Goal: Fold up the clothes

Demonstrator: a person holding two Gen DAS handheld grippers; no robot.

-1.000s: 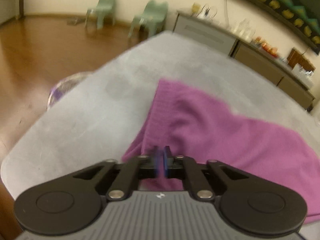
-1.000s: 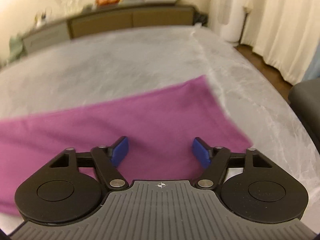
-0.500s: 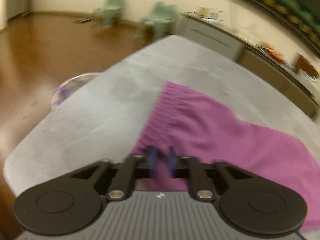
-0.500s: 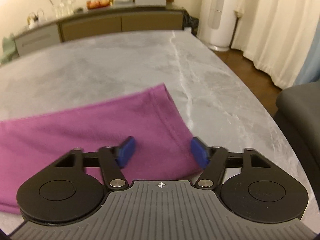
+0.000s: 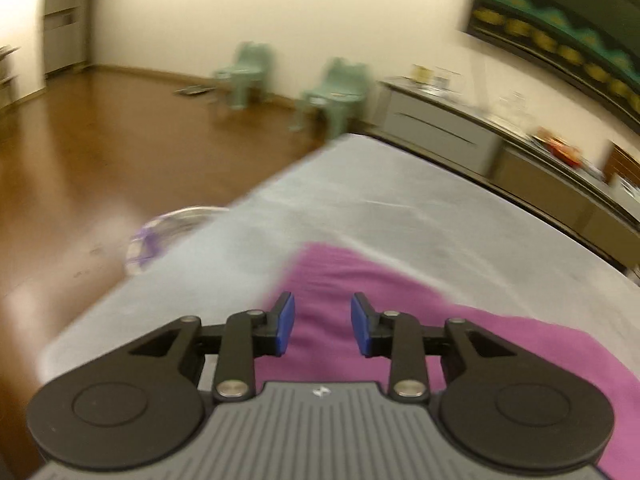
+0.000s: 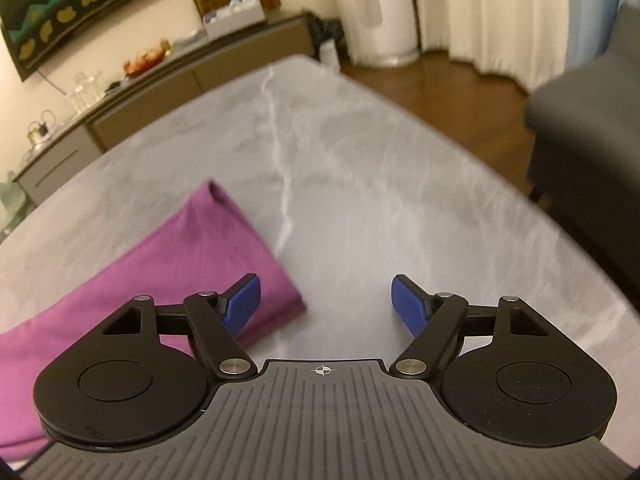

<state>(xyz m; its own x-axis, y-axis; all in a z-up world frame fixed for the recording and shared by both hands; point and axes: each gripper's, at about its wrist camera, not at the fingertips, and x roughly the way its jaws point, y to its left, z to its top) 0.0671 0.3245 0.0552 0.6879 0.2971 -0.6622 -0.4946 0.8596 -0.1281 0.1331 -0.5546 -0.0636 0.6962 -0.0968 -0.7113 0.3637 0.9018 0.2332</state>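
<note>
Left wrist view, bottom centre: left hand-held gripper point(image 5: 322, 329) parted, nothing between its blue pads, poised over the near end of the purple garment point(image 5: 460, 344). Beyond it, ribbed edge toward mid-frame, lying flat on the grey marble surface point(image 5: 400, 208); green chairs point(image 5: 334, 92) far off, upper centre.

Right wrist view, bottom centre: right hand-held gripper point(image 6: 326, 304) spread wide and empty, left pad over the garment's end at lower left, right pad over bare surface. Farther up, sideboard point(image 6: 168, 80) along the wall.

Whether between folds or after a last one: cannot tell. For any further fold, best to pinch both layers right at the corners and keep edges matched.

Against half a second ago: left pads then nearly closed on the cloth, now released; right view swung rightward, more bare surface showing.
</note>
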